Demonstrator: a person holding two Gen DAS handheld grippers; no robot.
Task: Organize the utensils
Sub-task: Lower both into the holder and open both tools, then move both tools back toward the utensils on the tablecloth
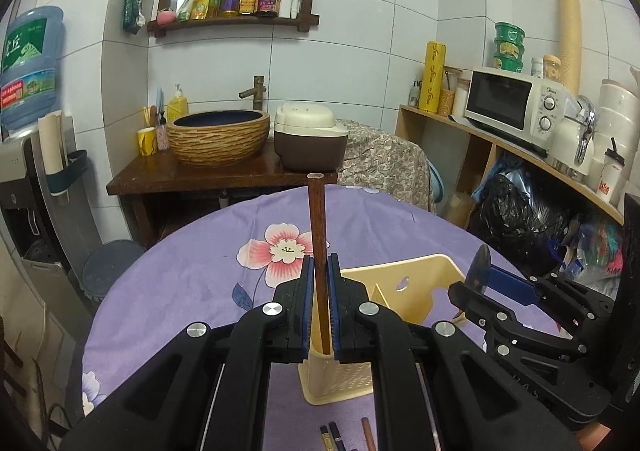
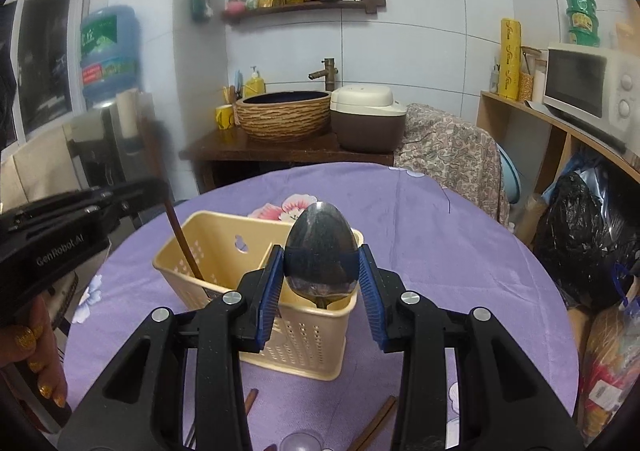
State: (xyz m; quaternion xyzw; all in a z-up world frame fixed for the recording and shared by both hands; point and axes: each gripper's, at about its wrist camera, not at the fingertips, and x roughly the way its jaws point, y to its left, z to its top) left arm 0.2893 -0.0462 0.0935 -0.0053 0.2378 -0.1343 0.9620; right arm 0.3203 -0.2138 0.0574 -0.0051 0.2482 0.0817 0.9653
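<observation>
The left gripper is pinching a brown chopstick upright between its blue pads, the stick's lower end reaching down into the left compartment of the cream caddy. How deep it is going is hidden by the gripper body in the left view; in the right view the stick is showing blurred above the caddy rim.

The right gripper is gripping a metal spoon by the sides of its bowl, bowl up, over the caddy's right compartment. The handle is hidden behind the bowl and the rim, so I cannot tell whether it is touching the bottom.

The caddy is standing on the purple floral cloth. More chopsticks are lying on the cloth near the bottom edge, cut off by the frame and the gripper arms. A hand is holding the left gripper, only partly in view.
</observation>
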